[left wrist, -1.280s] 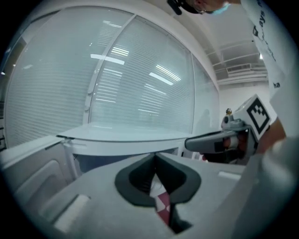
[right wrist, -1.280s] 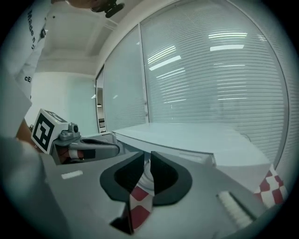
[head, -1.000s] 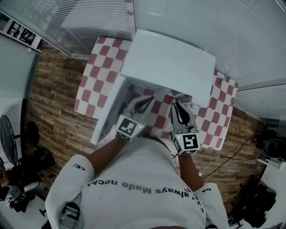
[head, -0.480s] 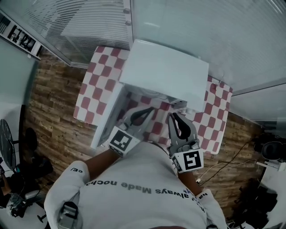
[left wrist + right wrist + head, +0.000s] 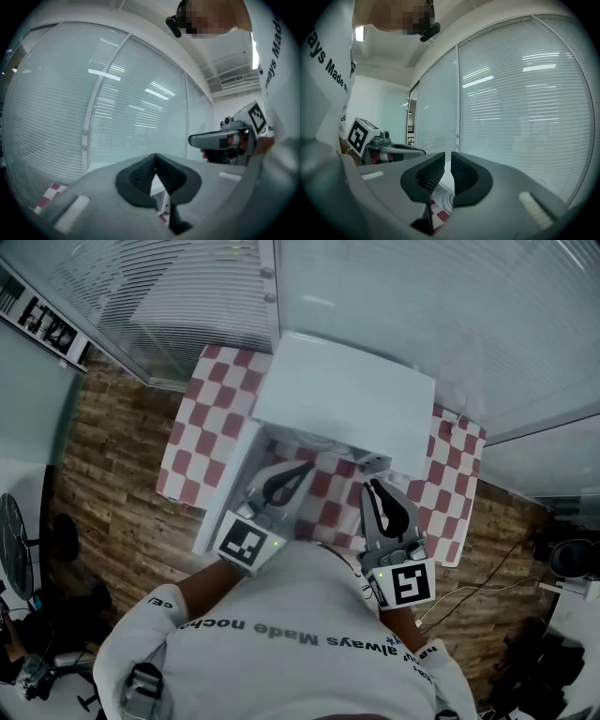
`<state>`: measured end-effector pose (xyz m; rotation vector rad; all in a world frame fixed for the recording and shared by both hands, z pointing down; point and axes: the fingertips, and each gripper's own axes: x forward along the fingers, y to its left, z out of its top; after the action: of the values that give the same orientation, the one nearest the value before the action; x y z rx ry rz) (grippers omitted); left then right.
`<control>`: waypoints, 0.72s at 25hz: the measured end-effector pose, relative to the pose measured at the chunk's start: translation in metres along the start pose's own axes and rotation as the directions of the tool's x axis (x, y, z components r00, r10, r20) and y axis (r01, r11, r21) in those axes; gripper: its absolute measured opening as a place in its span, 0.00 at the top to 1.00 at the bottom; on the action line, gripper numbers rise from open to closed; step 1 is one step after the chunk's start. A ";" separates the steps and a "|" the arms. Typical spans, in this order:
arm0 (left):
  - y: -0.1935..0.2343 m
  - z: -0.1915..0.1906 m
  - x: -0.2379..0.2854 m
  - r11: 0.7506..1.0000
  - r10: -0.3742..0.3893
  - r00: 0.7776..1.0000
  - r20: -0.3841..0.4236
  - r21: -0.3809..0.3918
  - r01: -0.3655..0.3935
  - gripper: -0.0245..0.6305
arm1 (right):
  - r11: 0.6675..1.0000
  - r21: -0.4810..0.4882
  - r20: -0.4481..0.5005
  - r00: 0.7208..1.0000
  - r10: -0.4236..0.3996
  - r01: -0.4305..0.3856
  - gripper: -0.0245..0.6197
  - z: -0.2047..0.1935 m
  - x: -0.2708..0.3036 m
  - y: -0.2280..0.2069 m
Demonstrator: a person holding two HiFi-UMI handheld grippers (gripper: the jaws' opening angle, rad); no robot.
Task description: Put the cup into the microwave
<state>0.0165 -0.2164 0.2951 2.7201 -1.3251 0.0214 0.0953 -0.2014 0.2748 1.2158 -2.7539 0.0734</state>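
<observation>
Since no view shows me the cup for certain, treat its position as unconfirmed. Best candidate is a small pale object (image 5: 375, 463) right at the front right corner of the microwave (image 5: 347, 404); too small to call. The right gripper view also shows a round white ribbed rim (image 5: 448, 201) low ahead. Could be cup or turntable, can't tell.

Claw state:
- left claw (image 5: 308, 467): clenched, tips touching, nothing in it
- right claw (image 5: 369, 487): pads all but together, thin slit between them, also carrying nothing

Both are held in close to my body, just in front of the microwave opening and clear of it. The door (image 5: 225, 488) is swung open to my left.

My read on the step: access is done and nothing is in transfer, so this is the gap before a grasp. If the cup is already inside, it's the gap before closing the door. The next move needs the cup found first. Then one claw has to spread, come level with the cup wall and close around it, keeping clear of the door edge.

Count:
- 1 microwave
- 1 door
- 1 checked table (image 5: 202, 423)
- 2 claws
- 0 confirmed cups, 2 candidates
</observation>
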 end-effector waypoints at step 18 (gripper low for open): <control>0.018 0.000 -0.001 0.999 0.039 0.999 -0.003 0.002 -0.039 0.96 | 0.999 -0.012 -0.018 0.999 -0.039 0.038 0.90 -0.005 -0.002 -0.019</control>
<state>0.0021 -0.2269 0.2965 2.6946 -1.3782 0.0298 0.1109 -0.2127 0.2793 1.2584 -2.7103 0.0647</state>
